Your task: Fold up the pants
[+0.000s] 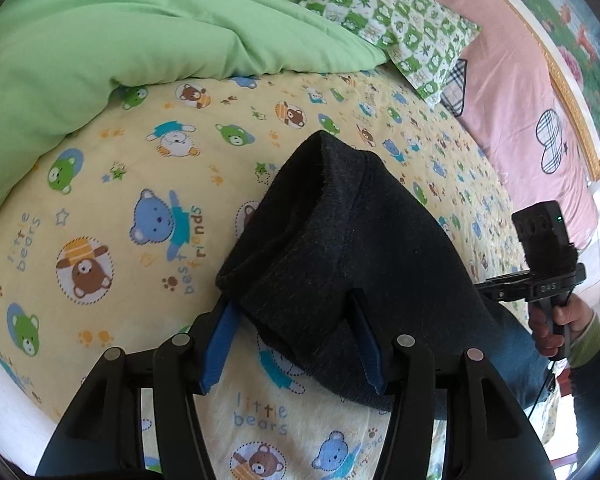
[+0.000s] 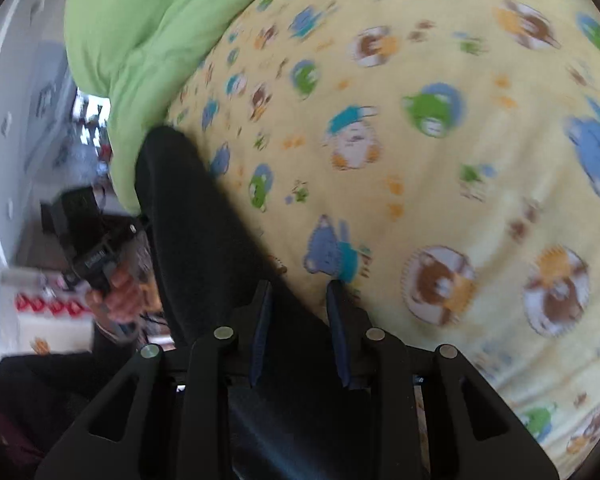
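Dark charcoal pants (image 1: 340, 248) lie on a yellow bear-print bed sheet (image 1: 140, 200), one end bunched and raised. My left gripper (image 1: 290, 300) has its blue fingers wide apart around the pants' near edge, the cloth draped between them. In the right wrist view the pants (image 2: 204, 232) run from the lower middle up to the left. My right gripper (image 2: 298, 286) has its fingers apart with pants cloth between them; the view is blurred. The right gripper's body and the hand holding it show in the left wrist view (image 1: 540, 272).
A green duvet (image 1: 120, 32) is heaped at the back left of the bed. A green patterned pillow (image 1: 392, 12) and a pink cover (image 1: 520, 100) lie at the back right. The left hand and its gripper body (image 2: 100, 264) appear left of the pants, off the bed edge.
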A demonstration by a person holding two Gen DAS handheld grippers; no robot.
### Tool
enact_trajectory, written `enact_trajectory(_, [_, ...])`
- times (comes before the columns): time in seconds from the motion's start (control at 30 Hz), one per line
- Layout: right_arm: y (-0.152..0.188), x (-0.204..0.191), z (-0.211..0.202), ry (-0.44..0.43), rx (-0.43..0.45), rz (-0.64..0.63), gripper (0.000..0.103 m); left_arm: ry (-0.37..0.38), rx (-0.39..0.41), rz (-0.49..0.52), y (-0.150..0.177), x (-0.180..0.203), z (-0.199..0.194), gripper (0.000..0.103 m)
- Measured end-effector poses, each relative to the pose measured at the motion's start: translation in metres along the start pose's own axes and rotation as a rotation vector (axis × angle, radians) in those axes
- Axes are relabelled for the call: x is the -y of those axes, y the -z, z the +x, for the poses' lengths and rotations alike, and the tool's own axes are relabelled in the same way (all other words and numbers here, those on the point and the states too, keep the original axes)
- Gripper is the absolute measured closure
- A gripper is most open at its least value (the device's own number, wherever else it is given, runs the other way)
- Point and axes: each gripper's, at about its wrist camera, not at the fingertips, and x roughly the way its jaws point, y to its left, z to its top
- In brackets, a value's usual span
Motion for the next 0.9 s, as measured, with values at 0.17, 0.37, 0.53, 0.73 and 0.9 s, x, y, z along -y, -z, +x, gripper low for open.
enact_trajectory(0.17, [0.009,-0.007,0.000,-0.020,-0.025,-0.020,0.072,0.010,-0.012,-0.003,-0.003,-0.001,0.002,0.048])
enact_trajectory(0.37, [0.014,0.004,-0.008,-0.043,-0.058,-0.046,0.070,-0.006,-0.006,0.008,-0.002,0.003,0.003,0.048])
enact_trajectory(0.53, [0.024,-0.008,0.000,0.023,-0.028,-0.120,0.080,-0.043,0.020,0.083,0.001,0.018,0.009,0.066])
enact_trajectory(0.73, [0.050,-0.047,-0.016,0.305,0.186,-0.187,0.091,-0.020,0.080,0.123,0.005,0.031,-0.015,0.081])
enact_trajectory(0.9, [0.064,-0.100,-0.050,0.645,0.439,-0.334,0.092,0.026,0.167,0.186,0.006,0.048,-0.059,0.082])
